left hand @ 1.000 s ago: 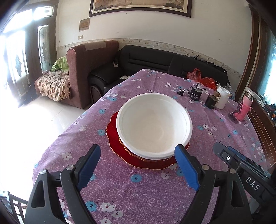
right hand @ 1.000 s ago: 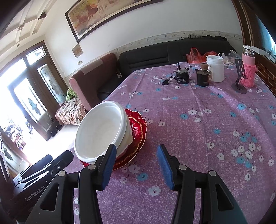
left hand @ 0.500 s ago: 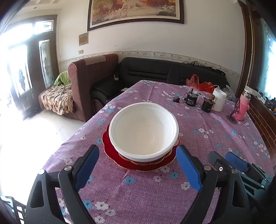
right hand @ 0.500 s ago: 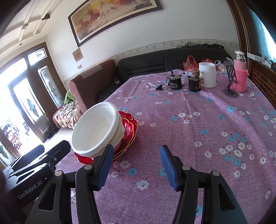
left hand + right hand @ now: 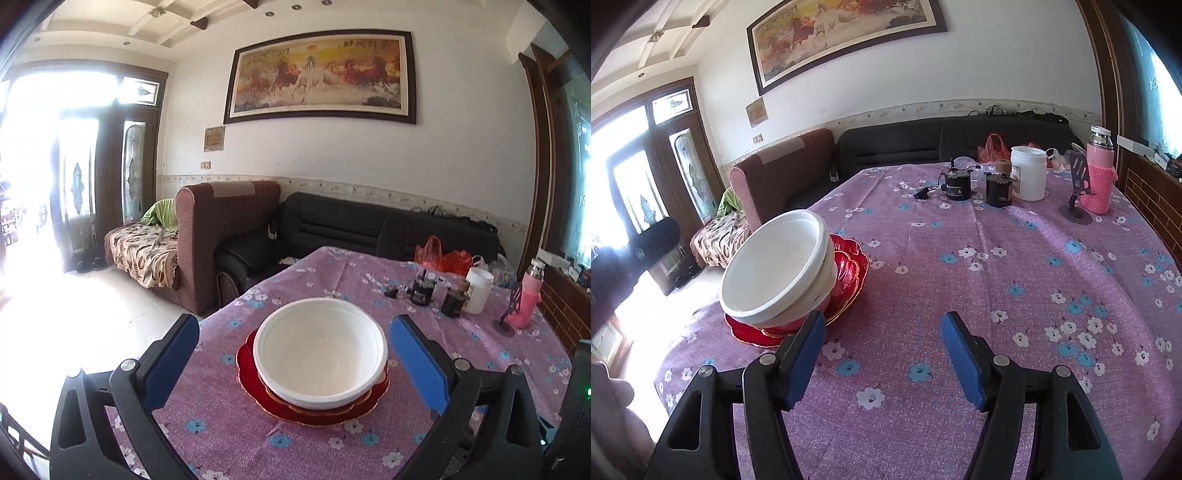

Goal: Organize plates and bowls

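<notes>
A white bowl [image 5: 320, 350] sits stacked on red plates [image 5: 255, 384] on the purple flowered tablecloth. In the right wrist view the white bowls [image 5: 775, 269] look nested on the red plates [image 5: 849, 258], at the left. My left gripper [image 5: 293, 360] is open and empty, held above and short of the stack, its blue pads either side of the bowl in the picture. My right gripper [image 5: 882, 354] is open and empty over bare cloth, to the right of the stack.
At the table's far right stand two small black motors [image 5: 956, 186], a white jar [image 5: 1028, 171], a pink bottle [image 5: 1100, 177] and a phone stand [image 5: 1078, 195]. Sofas [image 5: 369, 229] lie beyond the table's far edge. The table's left edge drops to the floor.
Both grippers have pulled back and tilted up from the stack. The bowl now looks smaller and farther away. Both stay open and empty.
</notes>
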